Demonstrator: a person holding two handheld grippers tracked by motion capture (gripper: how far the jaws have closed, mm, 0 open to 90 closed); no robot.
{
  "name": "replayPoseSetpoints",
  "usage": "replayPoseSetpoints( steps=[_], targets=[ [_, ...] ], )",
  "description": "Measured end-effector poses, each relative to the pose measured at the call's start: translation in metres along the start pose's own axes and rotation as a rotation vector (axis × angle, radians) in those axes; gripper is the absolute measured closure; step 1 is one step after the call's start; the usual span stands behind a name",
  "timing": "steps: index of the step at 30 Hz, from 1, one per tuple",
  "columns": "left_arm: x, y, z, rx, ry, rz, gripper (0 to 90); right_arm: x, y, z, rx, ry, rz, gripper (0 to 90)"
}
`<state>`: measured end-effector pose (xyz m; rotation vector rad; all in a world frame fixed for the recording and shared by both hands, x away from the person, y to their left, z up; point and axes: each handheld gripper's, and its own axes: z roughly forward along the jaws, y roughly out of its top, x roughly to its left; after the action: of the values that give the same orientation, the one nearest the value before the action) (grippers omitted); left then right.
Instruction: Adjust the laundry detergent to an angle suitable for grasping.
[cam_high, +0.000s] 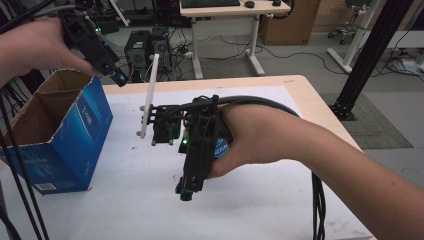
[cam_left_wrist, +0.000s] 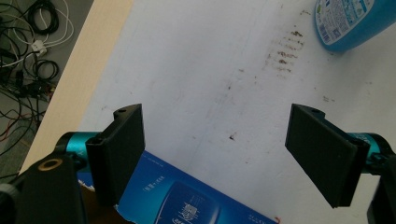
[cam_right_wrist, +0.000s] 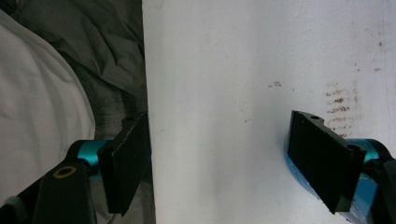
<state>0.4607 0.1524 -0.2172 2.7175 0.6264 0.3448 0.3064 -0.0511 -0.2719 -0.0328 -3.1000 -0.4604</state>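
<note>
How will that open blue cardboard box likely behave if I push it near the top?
The blue cardboard box stands upright, open-topped and seemingly empty, so it is probably light and may slide or tip. Its thin, ragged upper walls would likely flex under pressure.

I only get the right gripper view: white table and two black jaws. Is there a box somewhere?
Observer: Yes. The high view shows an open blue cardboard box at the left of the table.
Operator: Where's the other gripper?
Observer: The left gripper is held up above the box's far corner, jaws wide apart.
Operator: What's that blue bit behind my jaw?
Observer: Probably the blue bottle, which the left gripper view shows lying on the table.
</note>
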Motion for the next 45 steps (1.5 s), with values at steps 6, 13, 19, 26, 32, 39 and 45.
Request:
replayPoseSetpoints(
  steps=[6, 13, 19, 26, 32, 39, 45],
  targets=[
    [-0.001, 0.001, 0.0, -0.003, -0.004, 0.004, 20.1, 0.002, -0.001, -0.003, -0.012, 0.007, 0.028, 21.5],
    [-0.004, 0.003, -0.001, -0.003, -0.003, 0.015, 20.0, 0.001, -0.004, -0.007, -0.031, 0.014, 0.02, 21.5],
    [-0.008, 0.004, -0.003, -0.008, -0.006, 0.02, 20.0, 0.0, -0.007, -0.011, -0.046, 0.023, 0.02, 21.5],
    [-0.016, 0.005, -0.006, -0.032, -0.017, 0.033, 20.0, 0.002, -0.012, -0.016, -0.055, 0.023, 0.022, 21.4],
    [-0.027, 0.007, -0.006, -0.062, -0.034, 0.047, 20.0, 0.005, -0.019, -0.022, -0.056, -0.001, 0.02, 16.3],
    [-0.041, 0.009, 0.001, -0.09, -0.051, 0.06, 20.0, 0.01, -0.026, -0.027, -0.056, 0.002, 0.027, 16.3],
    [-0.057, 0.01, 0.016, -0.115, -0.073, 0.068, 20.0, 0.014, -0.032, -0.03, -0.062, 0.005, 0.031, 16.3]
  ],
)
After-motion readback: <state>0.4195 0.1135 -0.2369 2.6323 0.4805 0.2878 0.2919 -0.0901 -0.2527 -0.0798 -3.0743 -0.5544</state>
